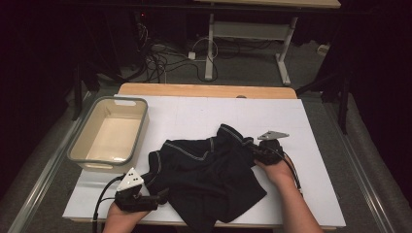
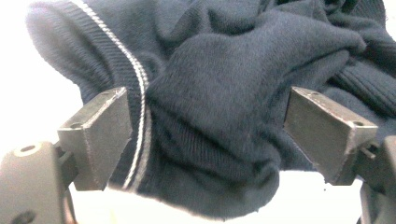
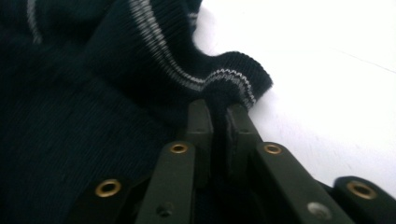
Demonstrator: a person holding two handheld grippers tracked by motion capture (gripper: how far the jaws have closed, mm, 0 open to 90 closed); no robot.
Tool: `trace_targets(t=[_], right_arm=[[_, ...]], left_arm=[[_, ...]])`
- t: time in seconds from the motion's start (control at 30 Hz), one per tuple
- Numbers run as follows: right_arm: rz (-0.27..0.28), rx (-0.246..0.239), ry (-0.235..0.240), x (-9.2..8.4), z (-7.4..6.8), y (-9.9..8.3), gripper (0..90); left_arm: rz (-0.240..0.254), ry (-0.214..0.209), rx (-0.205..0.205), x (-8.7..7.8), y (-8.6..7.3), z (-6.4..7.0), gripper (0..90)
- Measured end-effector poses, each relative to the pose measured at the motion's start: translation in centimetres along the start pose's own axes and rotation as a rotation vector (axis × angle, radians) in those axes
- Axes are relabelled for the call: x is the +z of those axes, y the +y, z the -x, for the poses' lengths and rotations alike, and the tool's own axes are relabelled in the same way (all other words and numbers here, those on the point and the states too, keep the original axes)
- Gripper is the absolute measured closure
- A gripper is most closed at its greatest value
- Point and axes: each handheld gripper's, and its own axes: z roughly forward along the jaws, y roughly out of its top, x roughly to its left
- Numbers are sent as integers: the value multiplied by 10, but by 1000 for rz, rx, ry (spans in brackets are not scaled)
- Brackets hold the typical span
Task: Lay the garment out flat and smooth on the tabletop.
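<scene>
On the white rectangular tabletop lies a crumpled dark navy knitted garment with thin white trim stripes, spread across the middle and near part of the surface, its lower edge reaching the table's near edge. The left gripper sits at the garment's near left corner. In the left gripper view its two black jaws stand wide apart, with a bulge of the knitted fabric lying between them; the pads do not press on it. The right gripper is at the garment's right edge. In the right gripper view its jaws are closed tight on a fold of the striped ribbed hem, which is pinched between them. A cream plastic tub with a grey rim stands at the table's left side, just beside the garment but apart from it.
</scene>
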Motion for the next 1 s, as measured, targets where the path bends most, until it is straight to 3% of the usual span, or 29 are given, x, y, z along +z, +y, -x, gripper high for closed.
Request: trace_targets(t=[0.1, 0.2, 0.43, 0.53, 0.6, 0.73, 0.8, 0.9, 1.0], right_arm=[[46, 1, -50, -23, 0, -13, 845], [95, 34, -84, -54, 7, -37, 846], [96, 98, -223, -116, 27, -109, 849], [109, 148, -239, -137, 36, -128, 848], [106, 166, -215, -141, 37, -135, 821], [163, 165, -197, -148, 36, -130, 582], [193, 174, -187, -151, 36, -122, 513], [222, 157, -173, -149, 37, -100, 511], [232, 135, -144, -134, 36, -73, 523]], left_arm=[[-8, -24, 35, 9, 10, 3, 144], [8, -85, 31, 18, 21, 3, 144], [-7, -123, 75, 38, 35, 12, 144], [2, -125, 85, 40, 39, 14, 144], [13, -117, 88, 39, 42, 13, 144], [37, -99, 71, 35, 48, 7, 150], [57, -102, 55, 35, 52, 4, 260], [29, -17, 56, 47, 66, 1, 294], [-7, 55, 31, 65, 82, -5, 233]])
